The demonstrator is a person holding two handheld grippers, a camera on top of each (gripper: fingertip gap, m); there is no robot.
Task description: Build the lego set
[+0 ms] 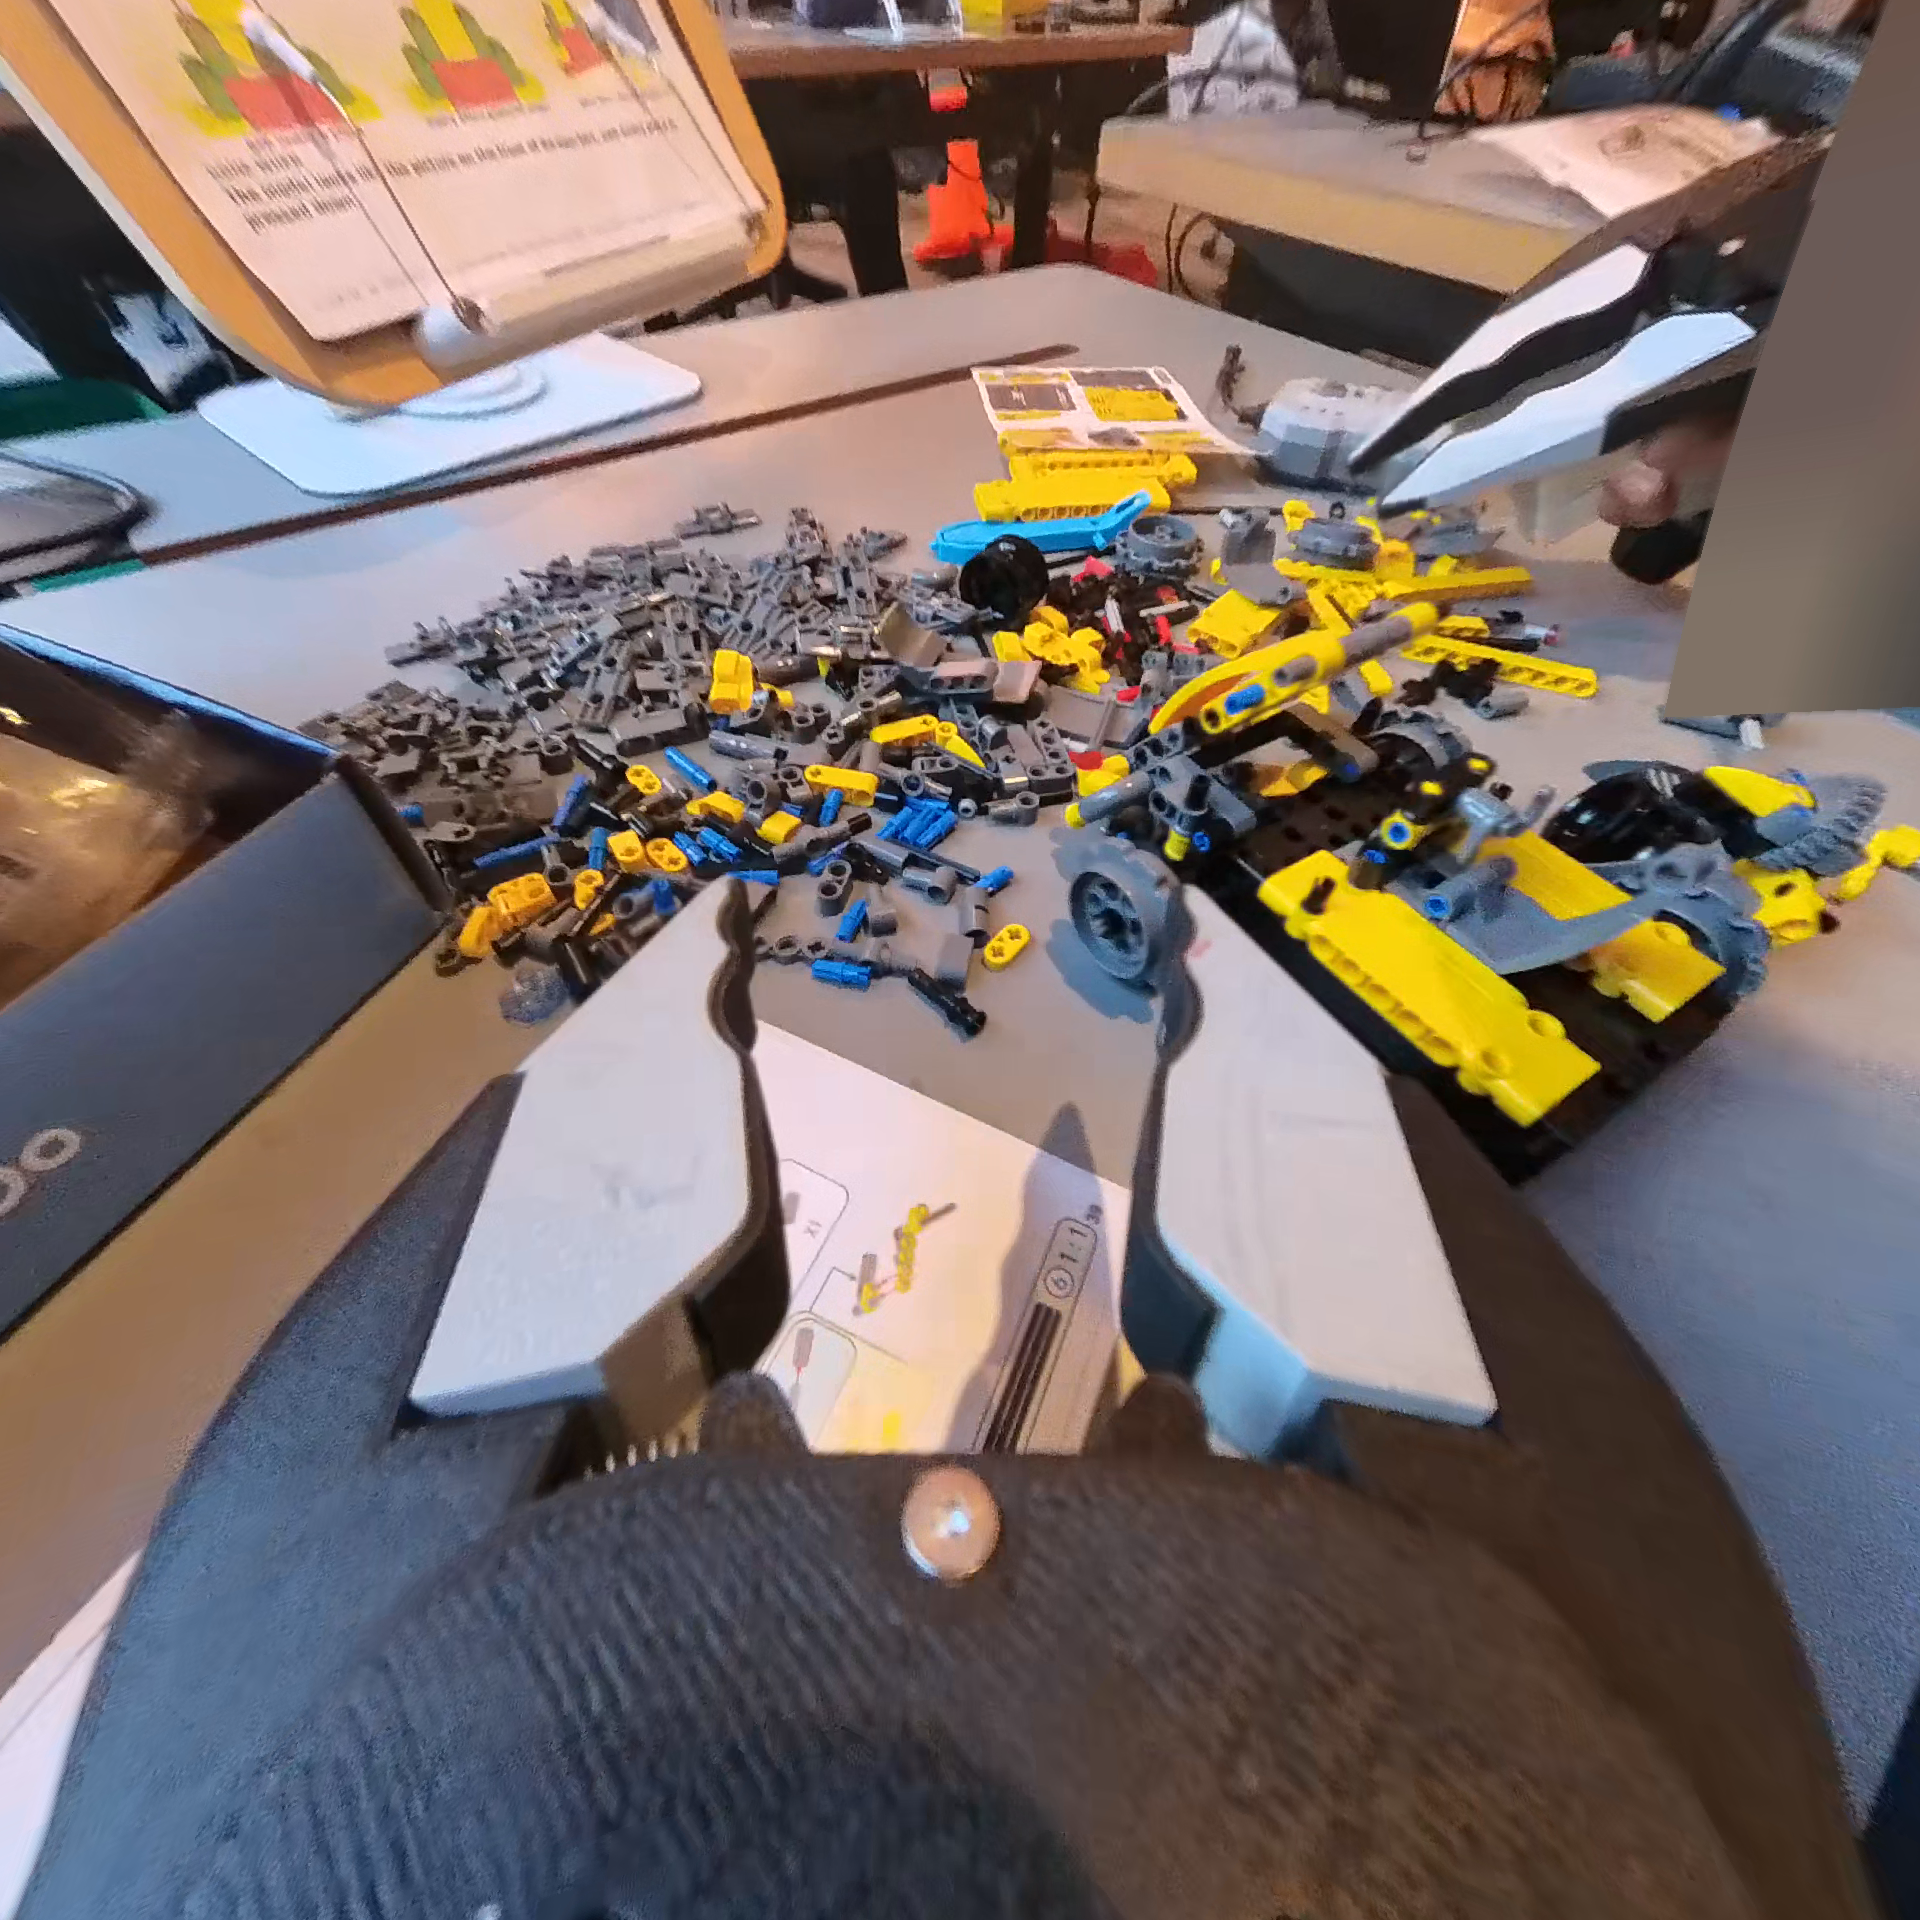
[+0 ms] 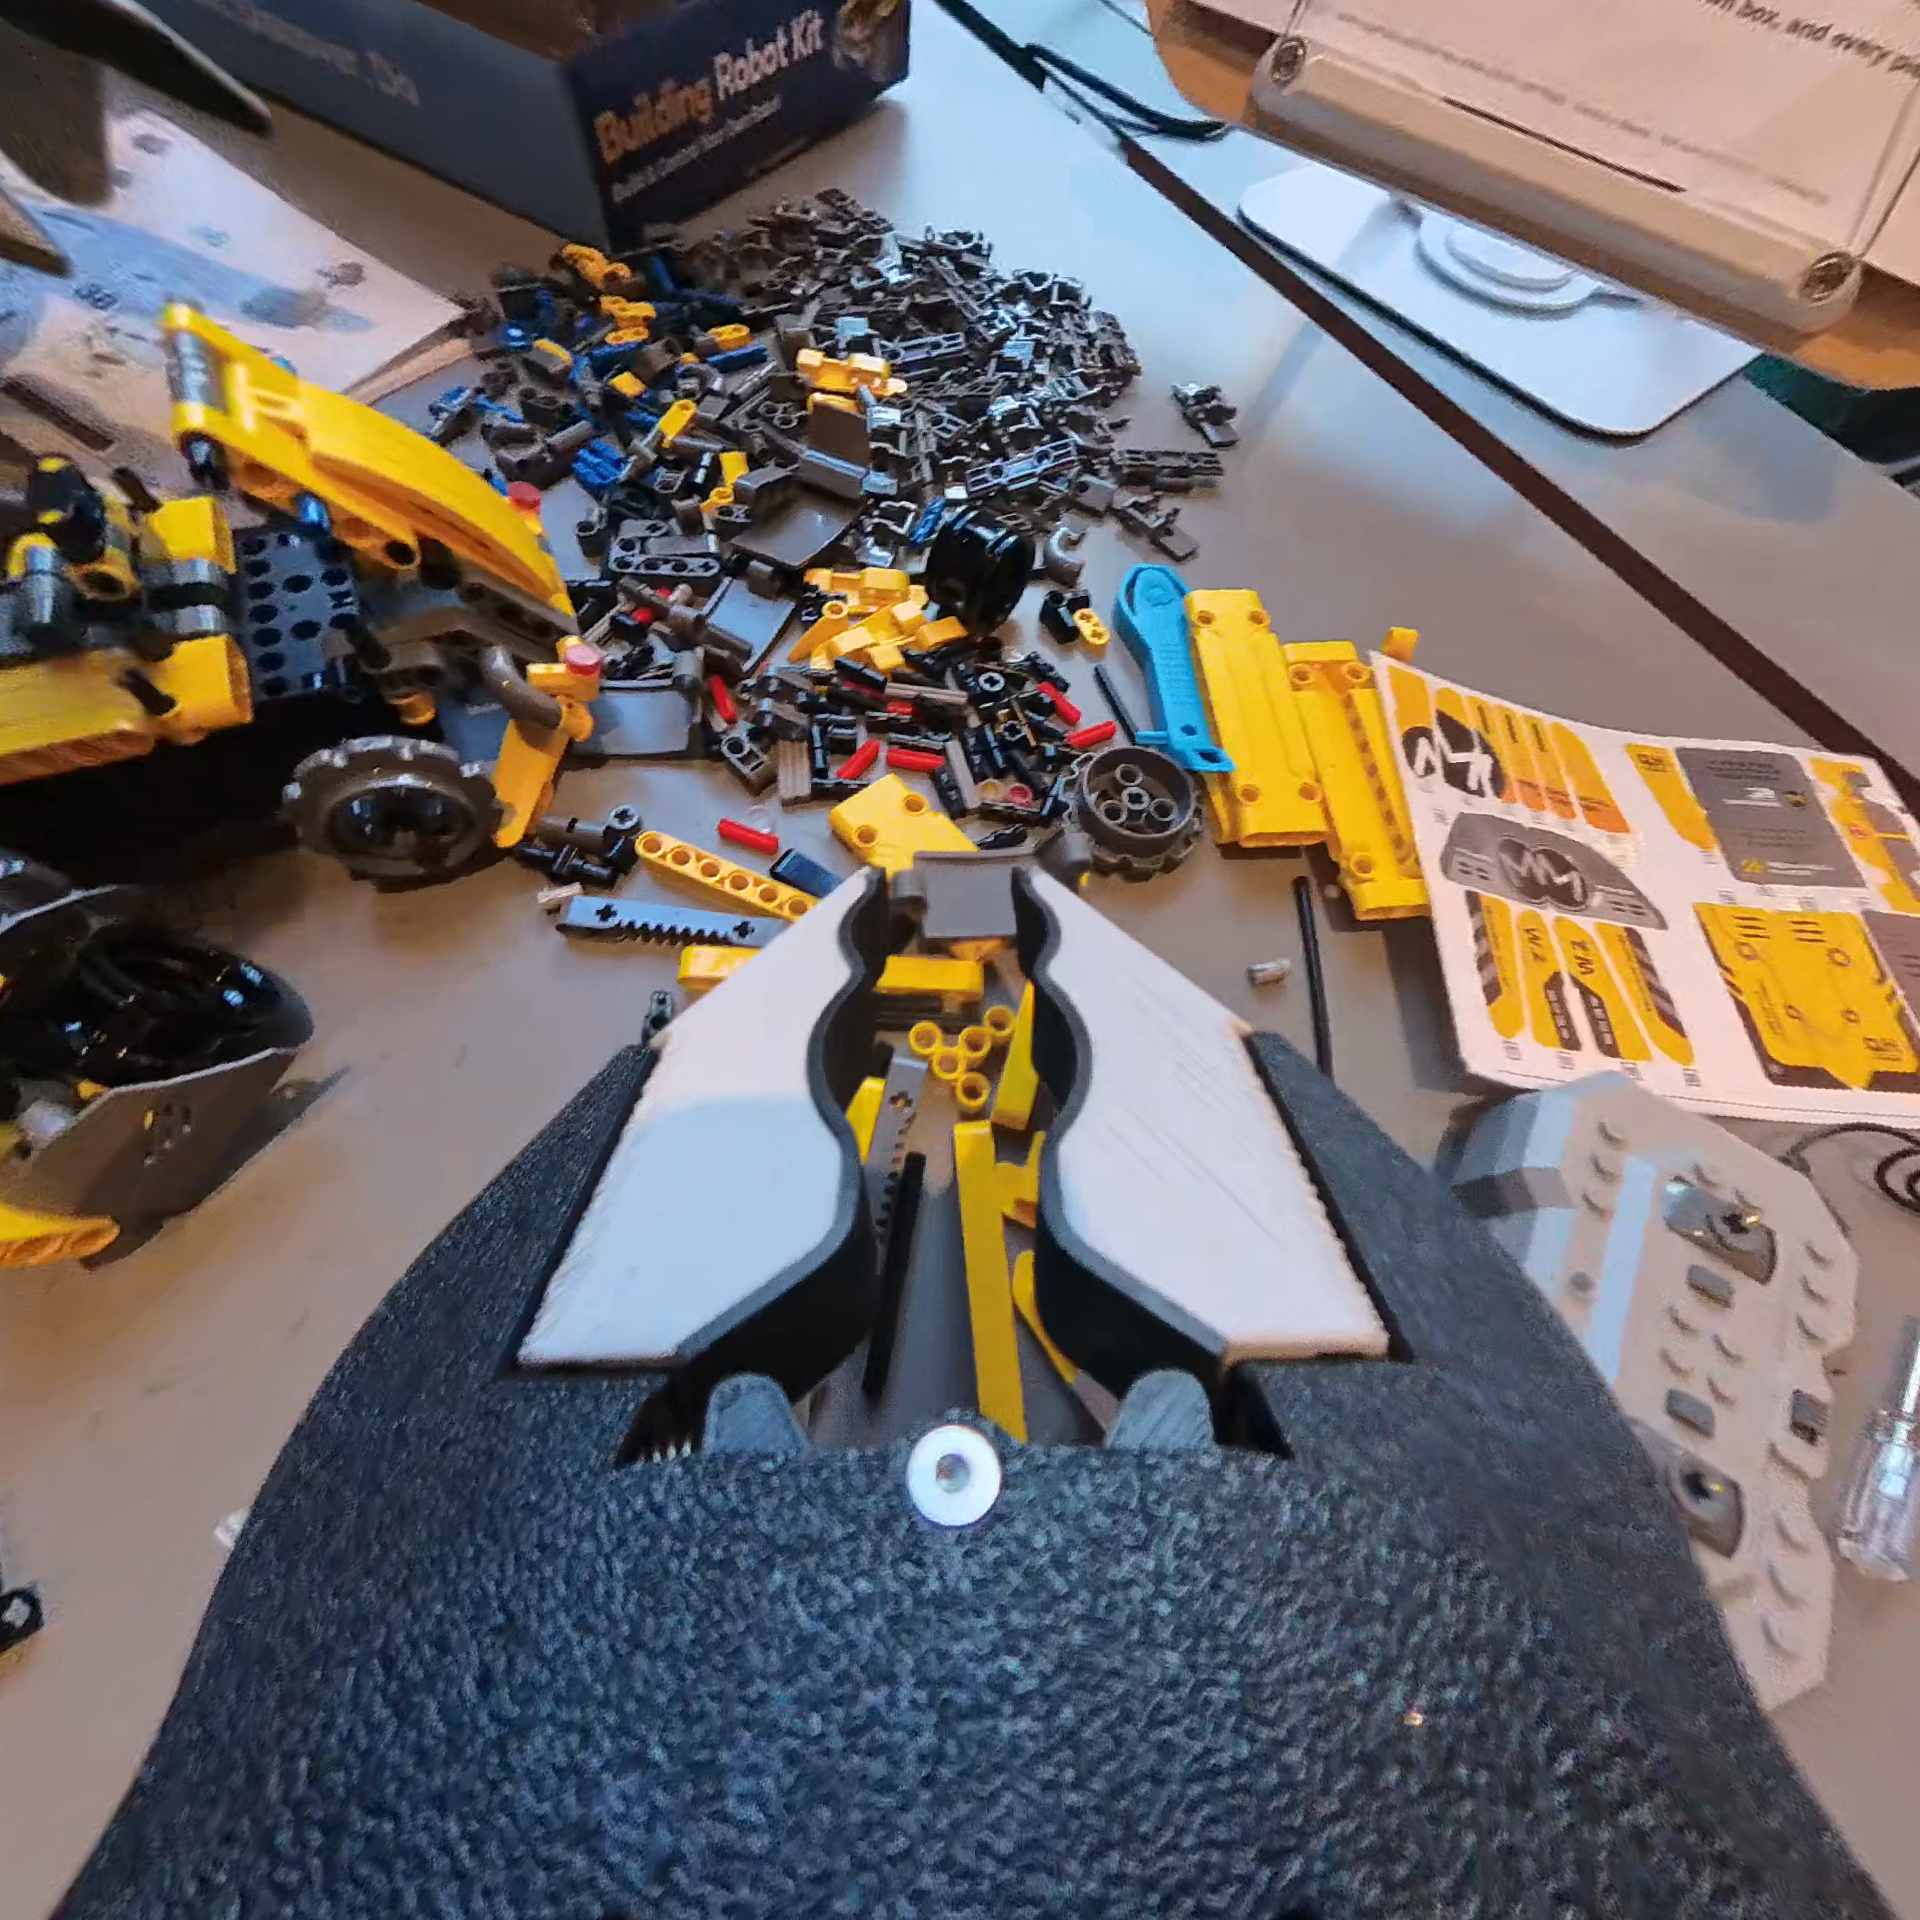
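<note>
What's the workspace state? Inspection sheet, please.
Surface: grey table, mostly covered.
Job's things: part-built yellow model vehicle; pile of small building pieces; instruction booklet; sticker sheet.
Clutter: dark kit box, blue separator tool, grey electronic block.
Grippers: left gripper open, empty, above the booklet; right gripper narrowed around a dark grey piece, grip unclear.
Cables: black lead coiled beside the block.
Surroundings: page holder on a white stand, orange cone, other tables behind.

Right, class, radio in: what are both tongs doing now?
Left tongs open, empty, above booklet, near grey wheel. Right tongs shut on grey piece. Loose parts pile ahead.
</note>
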